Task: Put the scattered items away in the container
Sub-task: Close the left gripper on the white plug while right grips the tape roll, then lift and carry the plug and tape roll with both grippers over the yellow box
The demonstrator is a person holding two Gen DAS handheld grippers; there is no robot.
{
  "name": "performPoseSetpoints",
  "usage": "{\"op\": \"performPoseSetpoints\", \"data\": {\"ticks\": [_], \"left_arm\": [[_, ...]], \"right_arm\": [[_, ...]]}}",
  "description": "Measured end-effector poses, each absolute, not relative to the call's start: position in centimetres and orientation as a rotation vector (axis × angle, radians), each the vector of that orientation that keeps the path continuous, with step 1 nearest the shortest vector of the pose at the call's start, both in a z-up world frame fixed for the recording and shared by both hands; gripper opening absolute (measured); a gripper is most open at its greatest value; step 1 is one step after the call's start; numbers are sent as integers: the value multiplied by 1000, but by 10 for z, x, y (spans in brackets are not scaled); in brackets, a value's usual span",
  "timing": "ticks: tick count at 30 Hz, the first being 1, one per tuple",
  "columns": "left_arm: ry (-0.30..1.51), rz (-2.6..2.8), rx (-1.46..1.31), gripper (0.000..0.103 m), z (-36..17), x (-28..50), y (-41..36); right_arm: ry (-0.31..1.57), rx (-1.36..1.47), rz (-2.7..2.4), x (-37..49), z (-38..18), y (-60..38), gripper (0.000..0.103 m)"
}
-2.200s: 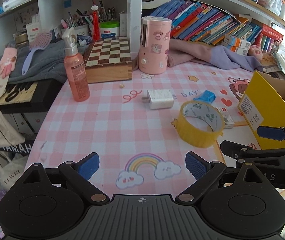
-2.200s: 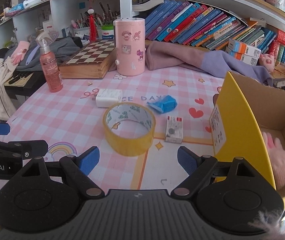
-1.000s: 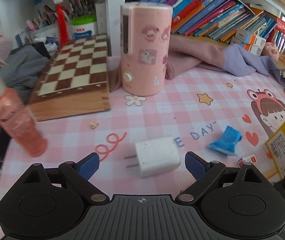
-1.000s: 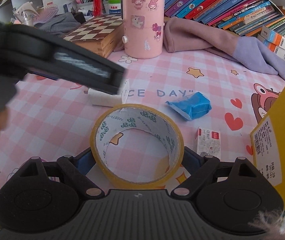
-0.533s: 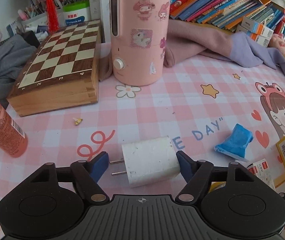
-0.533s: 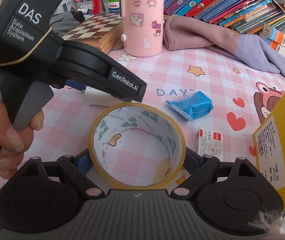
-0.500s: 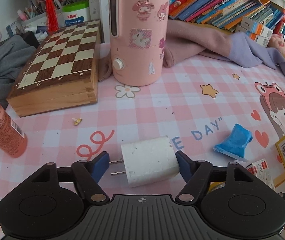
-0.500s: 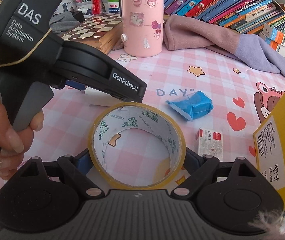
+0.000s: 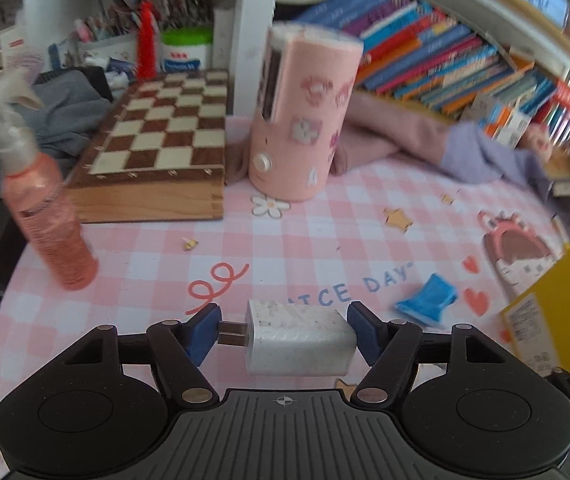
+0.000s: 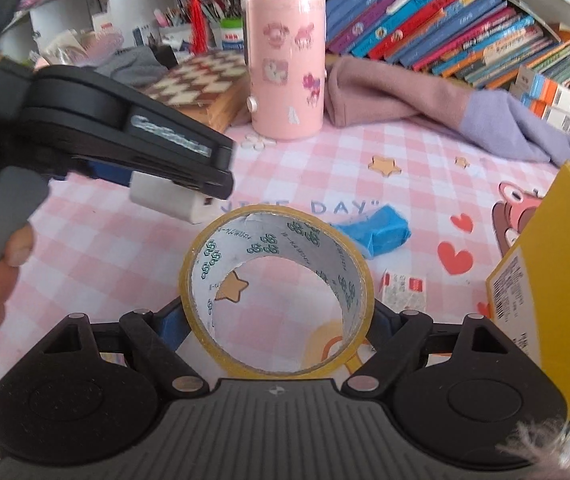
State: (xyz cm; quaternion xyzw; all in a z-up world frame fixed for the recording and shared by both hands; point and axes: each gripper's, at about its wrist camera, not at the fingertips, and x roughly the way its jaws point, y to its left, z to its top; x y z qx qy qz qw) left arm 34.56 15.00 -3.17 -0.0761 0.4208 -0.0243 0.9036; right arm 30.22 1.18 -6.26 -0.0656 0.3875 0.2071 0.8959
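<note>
Now the left gripper (image 9: 283, 334) clamps the white charger (image 9: 299, 342) end to end, off the checked tablecloth (image 9: 325, 224) — the right gripper (image 10: 277, 320) pinches the tape roll (image 10: 277, 292), beside the yellow box (image 10: 553, 280).

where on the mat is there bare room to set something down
Free: the checked mat between the spray bottle, chessboard and charger; also the stretch from the pink canister toward the yellow box. Crowded: around the tape roll, blue packet and small carton.
</note>
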Motion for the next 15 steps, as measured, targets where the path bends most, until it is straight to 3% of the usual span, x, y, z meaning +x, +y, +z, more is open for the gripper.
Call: {"op": "performPoseSetpoints", "data": {"ticks": [15], "left_arm": [[763,-75,-300,70,24,251,172]], "right_arm": [[709,-107,432,242,-10,-17,84]]}}
